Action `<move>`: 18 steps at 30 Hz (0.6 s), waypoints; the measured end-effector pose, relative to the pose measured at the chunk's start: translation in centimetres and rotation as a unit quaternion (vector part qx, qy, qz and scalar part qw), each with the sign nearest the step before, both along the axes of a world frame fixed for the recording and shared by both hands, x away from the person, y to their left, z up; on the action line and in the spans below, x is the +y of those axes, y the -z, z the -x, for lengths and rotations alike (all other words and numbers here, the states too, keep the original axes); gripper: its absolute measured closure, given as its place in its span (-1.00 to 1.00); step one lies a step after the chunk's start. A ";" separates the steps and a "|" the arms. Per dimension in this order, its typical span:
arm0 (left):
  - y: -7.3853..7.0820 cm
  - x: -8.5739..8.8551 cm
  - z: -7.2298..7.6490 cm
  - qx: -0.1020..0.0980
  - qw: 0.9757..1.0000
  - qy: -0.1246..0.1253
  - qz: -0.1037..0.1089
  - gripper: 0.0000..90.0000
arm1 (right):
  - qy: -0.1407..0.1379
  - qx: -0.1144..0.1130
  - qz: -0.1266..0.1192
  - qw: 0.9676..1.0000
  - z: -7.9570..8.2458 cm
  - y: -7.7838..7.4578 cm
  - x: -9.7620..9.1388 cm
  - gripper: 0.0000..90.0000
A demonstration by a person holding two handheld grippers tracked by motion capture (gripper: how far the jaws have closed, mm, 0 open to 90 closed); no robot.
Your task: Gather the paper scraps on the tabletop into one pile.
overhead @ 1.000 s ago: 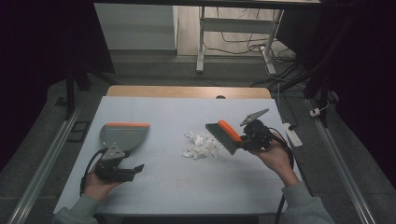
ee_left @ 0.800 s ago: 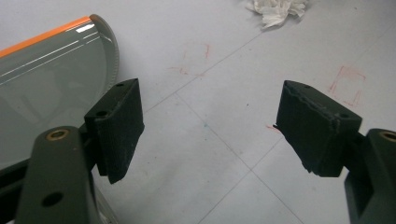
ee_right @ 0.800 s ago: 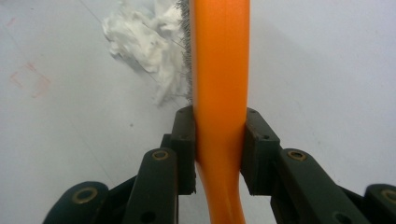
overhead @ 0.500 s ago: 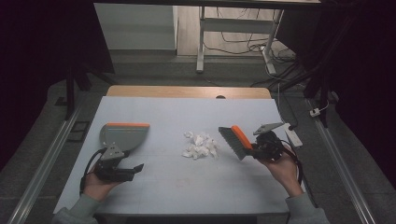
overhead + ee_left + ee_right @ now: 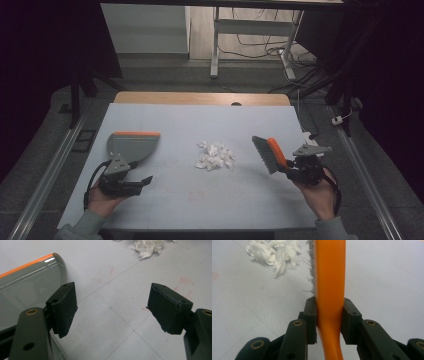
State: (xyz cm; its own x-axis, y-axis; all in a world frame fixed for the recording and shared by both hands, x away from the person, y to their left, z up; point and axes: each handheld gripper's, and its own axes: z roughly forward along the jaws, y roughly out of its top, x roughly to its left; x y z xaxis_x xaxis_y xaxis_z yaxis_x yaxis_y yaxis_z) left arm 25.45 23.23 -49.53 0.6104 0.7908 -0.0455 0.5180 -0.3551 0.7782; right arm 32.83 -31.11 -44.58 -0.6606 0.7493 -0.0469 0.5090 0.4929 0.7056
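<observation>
White paper scraps [image 5: 215,156] lie bunched in a loose heap near the middle of the table [image 5: 210,200], between the two tools and touching neither. They are the thing to be cleared, and none of them is in the dustpan yet.

To their right the brush [image 5: 270,154] hangs over the table, its grey bristles turned toward the heap and its orange back upward. The right gripper [image 5: 329,312] has its jaws clamped on the orange handle, one pad on each side (the grip looks square and firm in the right gripper view). From that camera the scraps sit ahead and to the left of the bristles, near but apart.

On the other side the dustpan [image 5: 131,145] rests flat on the table, well apart from the heap; I cannot tell which way it opens. The left gripper [image 5: 120,310] sits just beside the pan's near end with its jaws spread wide and nothing between them; its left pad [image 5: 63,307] is close against the pan's curved edge, though whether it touches I cannot tell.

I judge the step in hand to be the set-up for sweeping: brush taken, pan not. The next move probably calls for the left jaws to close on the pan's handle and bring its open edge up to the heap, while the brush lowers behind the scraps, bristles down on the table, ready to push them leftward.
</observation>
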 end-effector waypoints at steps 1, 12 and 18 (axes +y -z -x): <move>0.0 0.0 0.0 0.000 1.000 0.000 0.000 -0.45 | 0.001 0.000 0.000 1.000 0.0 0.0 -0.2 0.55; 0.0 0.1 0.0 -0.001 1.000 -0.002 0.001 -0.45 | 0.004 -0.005 0.000 1.000 0.1 0.1 -0.7 0.55; 0.0 0.1 0.0 -0.001 1.000 -0.003 0.002 -0.45 | 0.001 -0.010 -0.004 1.000 0.2 -0.1 -0.8 0.55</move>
State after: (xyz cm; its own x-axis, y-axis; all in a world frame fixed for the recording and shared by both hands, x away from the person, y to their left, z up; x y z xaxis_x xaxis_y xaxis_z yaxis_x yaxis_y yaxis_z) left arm 25.49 23.34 -49.53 0.6058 0.7942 -0.0465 0.5181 -0.3495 0.7806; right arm 32.60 -31.95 -44.51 -0.6578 0.7513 -0.0539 0.4966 0.4865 0.7188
